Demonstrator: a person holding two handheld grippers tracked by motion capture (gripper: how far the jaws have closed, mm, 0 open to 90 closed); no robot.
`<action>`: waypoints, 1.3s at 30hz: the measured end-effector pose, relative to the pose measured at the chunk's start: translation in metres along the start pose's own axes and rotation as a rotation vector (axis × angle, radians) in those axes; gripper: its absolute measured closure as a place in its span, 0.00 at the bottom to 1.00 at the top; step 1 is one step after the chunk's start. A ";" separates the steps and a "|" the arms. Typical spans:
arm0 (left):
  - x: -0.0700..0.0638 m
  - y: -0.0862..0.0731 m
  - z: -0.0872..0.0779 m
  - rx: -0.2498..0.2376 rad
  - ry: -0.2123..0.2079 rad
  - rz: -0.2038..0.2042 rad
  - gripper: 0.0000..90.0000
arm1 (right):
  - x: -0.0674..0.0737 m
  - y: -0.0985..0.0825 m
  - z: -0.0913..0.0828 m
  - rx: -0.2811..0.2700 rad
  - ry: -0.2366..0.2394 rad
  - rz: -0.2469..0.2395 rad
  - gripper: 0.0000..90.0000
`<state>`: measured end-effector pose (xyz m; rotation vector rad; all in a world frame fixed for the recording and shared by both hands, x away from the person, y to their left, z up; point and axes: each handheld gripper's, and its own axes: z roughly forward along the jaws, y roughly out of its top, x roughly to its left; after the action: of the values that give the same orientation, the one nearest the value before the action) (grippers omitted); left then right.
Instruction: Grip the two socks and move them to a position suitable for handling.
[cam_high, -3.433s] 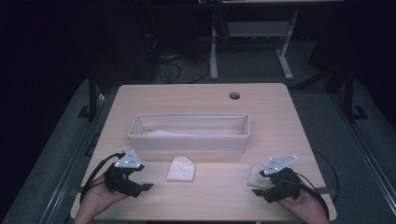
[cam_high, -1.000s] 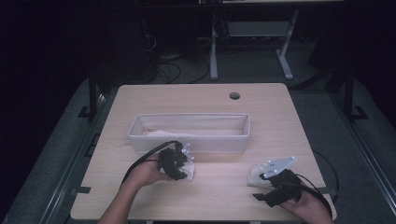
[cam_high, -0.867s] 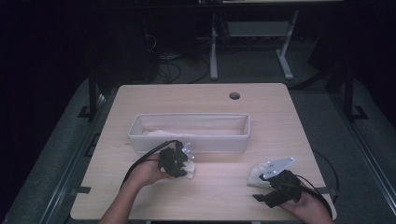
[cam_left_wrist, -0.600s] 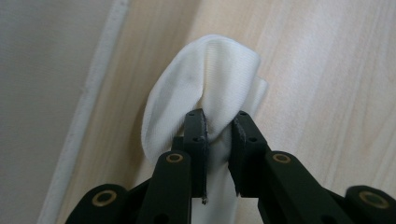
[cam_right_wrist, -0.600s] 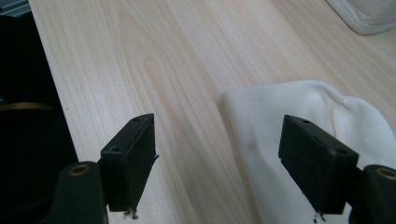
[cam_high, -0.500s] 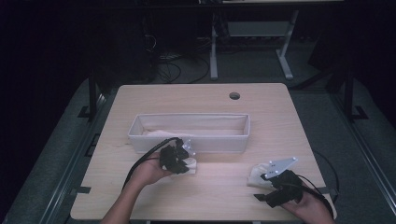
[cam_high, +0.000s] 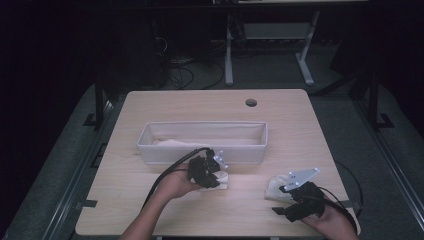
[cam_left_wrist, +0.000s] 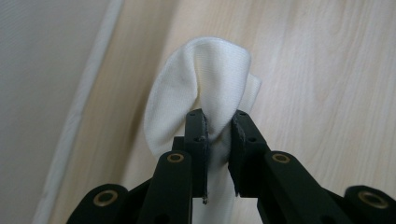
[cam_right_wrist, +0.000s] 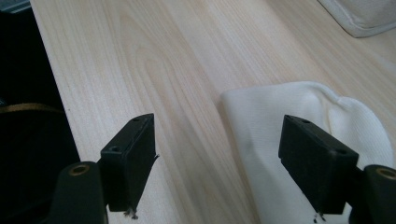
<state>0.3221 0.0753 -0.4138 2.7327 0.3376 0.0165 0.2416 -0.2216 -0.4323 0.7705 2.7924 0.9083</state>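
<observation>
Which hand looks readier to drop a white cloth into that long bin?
Left, probably. The left gripper is shut on a white cloth right beside the bin. The right gripper is open over another cloth, farther off.

Left gripper (cam_high: 216, 172) sits mid-tabletop, forearm coming in diagonally from the bottom edge, cable looping back over the wrist; its jaws have just been closing and the fingers (cam_left_wrist: 198, 140) now pinch a fold of white cloth (cam_left_wrist: 205, 84) between them. Right gripper (cam_high: 285, 195) rests low at the near right, held in the right hand (cam_high: 327, 220), grey plate on top, pointing up-left. Its fingers (cam_right_wrist: 133, 154) stand wide apart with nothing clamped.
</observation>
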 end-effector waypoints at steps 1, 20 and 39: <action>-0.001 0.002 0.002 0.003 -0.006 0.002 0.88 | 0.000 0.000 0.000 0.000 0.000 0.000 0.30; -0.003 0.006 -0.006 -0.006 -0.049 0.015 0.69 | 0.002 -0.001 -0.001 0.008 -0.005 -0.001 0.30; 0.025 0.010 0.009 0.054 -0.044 -0.051 0.83 | 0.002 -0.004 0.002 0.027 0.000 -0.001 0.30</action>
<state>0.3489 0.0691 -0.4198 2.7724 0.4005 -0.0675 0.2387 -0.2220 -0.4359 0.7726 2.8108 0.8718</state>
